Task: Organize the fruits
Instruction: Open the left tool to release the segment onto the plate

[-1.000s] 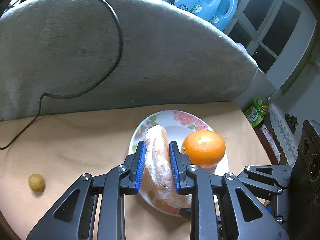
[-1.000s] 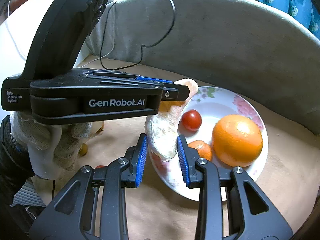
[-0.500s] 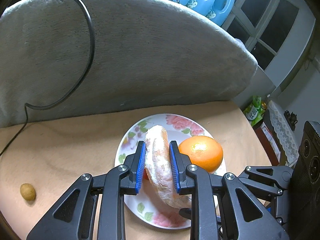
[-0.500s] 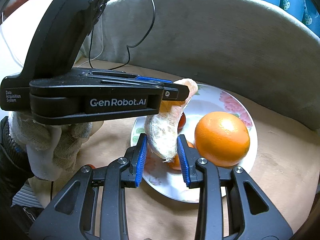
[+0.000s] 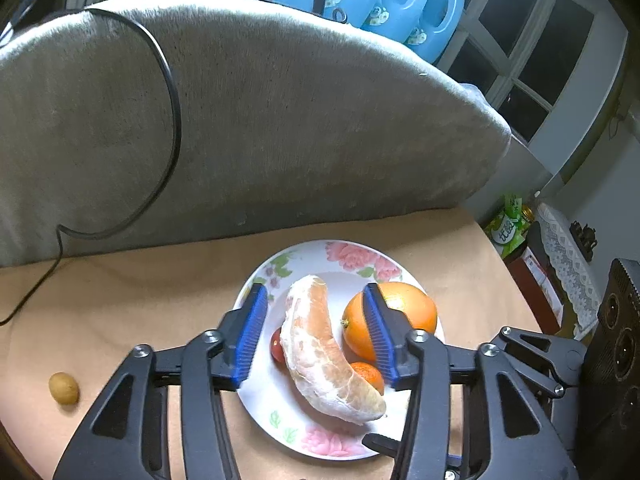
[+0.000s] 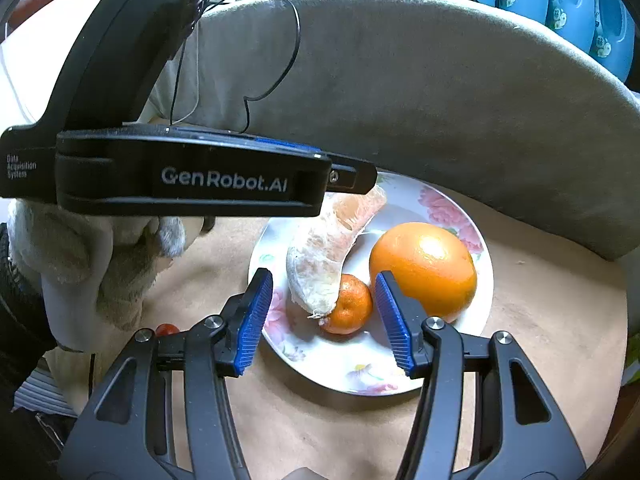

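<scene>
Fruit sits on a flowered plate [image 5: 320, 254] on the tan cloth [image 5: 120, 300] — a long peeled pomelo piece [image 5: 320, 352] lies in the middle, a big orange [image 5: 404, 312] at about 2 o'clock from it, a little mandarin [image 6: 348, 304] tucked under its near end, and a small red tomato [image 5: 276, 346] at 9 o'clock. Both tongs are wide open and hold nothing: the left gripper [image 5: 316, 336] hangs over the pomelo, and the right gripper [image 6: 324, 316] hangs over the mandarin. A small brown fruit [image 5: 63, 388] lies alone on the cloth, far off at 9 o'clock from the plate. Behind stands a gray cushion [image 5: 280, 100] with a black cable [image 5: 172, 120] across it.
</scene>
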`<state>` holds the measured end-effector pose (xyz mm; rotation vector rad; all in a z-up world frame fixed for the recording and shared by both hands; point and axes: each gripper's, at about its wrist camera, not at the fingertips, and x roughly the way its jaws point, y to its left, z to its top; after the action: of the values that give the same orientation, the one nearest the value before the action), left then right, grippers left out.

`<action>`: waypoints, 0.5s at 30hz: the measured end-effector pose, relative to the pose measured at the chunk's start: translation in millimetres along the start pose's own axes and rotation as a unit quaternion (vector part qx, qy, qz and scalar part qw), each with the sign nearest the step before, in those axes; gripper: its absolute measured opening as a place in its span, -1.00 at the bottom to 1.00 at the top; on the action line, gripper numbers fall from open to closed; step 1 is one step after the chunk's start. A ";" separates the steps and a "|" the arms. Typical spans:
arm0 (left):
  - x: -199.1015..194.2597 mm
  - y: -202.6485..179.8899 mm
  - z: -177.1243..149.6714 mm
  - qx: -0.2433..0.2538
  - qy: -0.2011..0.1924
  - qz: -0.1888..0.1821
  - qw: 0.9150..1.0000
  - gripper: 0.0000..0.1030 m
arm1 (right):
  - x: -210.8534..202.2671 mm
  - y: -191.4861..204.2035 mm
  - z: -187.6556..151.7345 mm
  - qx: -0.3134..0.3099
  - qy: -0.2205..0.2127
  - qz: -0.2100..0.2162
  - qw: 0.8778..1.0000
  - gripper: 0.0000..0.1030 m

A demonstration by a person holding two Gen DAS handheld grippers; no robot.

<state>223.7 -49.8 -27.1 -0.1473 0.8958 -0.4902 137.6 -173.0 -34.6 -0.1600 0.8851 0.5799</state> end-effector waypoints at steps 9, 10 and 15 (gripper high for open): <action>-8.9 -1.4 -3.0 0.003 -0.003 0.009 1.000 0.25 | -7.7 1.1 -1.7 0.005 -0.004 0.004 1.000 0.21; -11.0 -0.6 -3.6 0.004 -0.004 0.010 1.000 0.28 | -8.4 1.4 -1.9 0.006 -0.004 0.006 1.000 0.21; -22.2 2.8 -7.8 0.005 -0.011 0.025 1.000 0.32 | -13.9 9.8 -2.8 0.010 -0.015 0.018 1.000 0.64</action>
<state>207.0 -36.4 -17.1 -0.1205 0.8737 -0.4462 123.6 -171.5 -24.7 -0.1169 0.8666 0.6041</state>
